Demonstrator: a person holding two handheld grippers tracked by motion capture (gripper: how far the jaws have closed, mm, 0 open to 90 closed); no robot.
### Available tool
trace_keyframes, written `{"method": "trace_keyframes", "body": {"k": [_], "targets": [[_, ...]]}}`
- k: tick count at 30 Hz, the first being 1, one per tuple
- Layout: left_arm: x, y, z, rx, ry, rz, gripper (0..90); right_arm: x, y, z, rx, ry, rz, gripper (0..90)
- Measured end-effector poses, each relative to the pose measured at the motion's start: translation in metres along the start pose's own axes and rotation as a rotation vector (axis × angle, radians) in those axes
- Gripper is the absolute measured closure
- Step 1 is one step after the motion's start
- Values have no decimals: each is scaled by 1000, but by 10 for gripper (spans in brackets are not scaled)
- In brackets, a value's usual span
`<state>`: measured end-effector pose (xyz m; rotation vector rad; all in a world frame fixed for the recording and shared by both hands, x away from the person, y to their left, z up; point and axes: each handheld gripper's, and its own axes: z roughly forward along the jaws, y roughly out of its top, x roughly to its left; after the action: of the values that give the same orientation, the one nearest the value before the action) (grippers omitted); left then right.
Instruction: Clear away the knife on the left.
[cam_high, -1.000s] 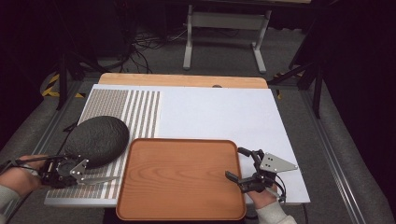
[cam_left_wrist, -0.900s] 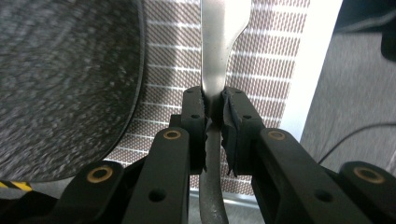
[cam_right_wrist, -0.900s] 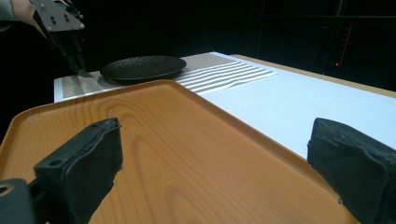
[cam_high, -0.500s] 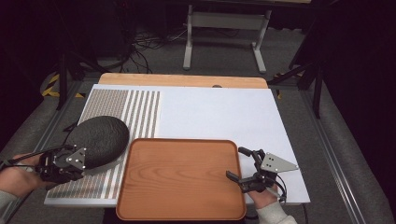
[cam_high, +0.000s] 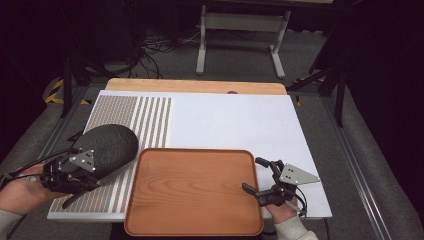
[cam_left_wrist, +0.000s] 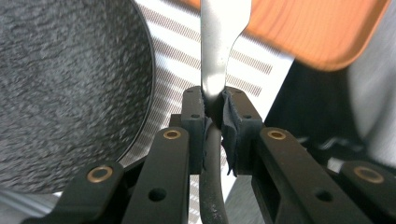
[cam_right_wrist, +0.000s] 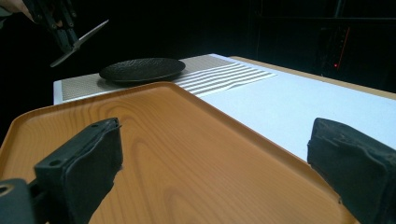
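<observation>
**Knife clamped in my left gripper, right gripper wide apart at the tray**

Now my left gripper has its jaws pinched tight on a piece of metal cutlery, which looks like a knife; its flat silver blade runs straight up out of the pads, and a dark handle hangs below them. From the right gripper view, the knife slants above the table's near-left corner, clear of the surface. Just beside it sits the black textured plate, resting on the striped placemat. My left gripper hangs over the plate's near edge.

My right gripper has its jaws spread wide and grips nothing. It sits at the right edge of the wooden tray, with the pads over the rim. The tray lies on the white board, touching the placemat's edge.
</observation>
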<state>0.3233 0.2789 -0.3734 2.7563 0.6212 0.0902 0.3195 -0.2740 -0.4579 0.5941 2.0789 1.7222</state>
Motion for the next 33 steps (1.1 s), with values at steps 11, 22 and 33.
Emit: {"method": "trace_keyframes", "body": {"k": [11, 22, 33], "targets": [[-5, 13, 0, -106, -62, -141, 800, 0, 0, -1, -4, 1, 2, 38], [-20, 22, 7, -158, -52, -188, 800, 0, 0, -1, -5, 2, -1, 39], [-35, 39, 20, -216, -98, -178, 799, 1, 0, 1, 8, 9, -7, 41]]}}
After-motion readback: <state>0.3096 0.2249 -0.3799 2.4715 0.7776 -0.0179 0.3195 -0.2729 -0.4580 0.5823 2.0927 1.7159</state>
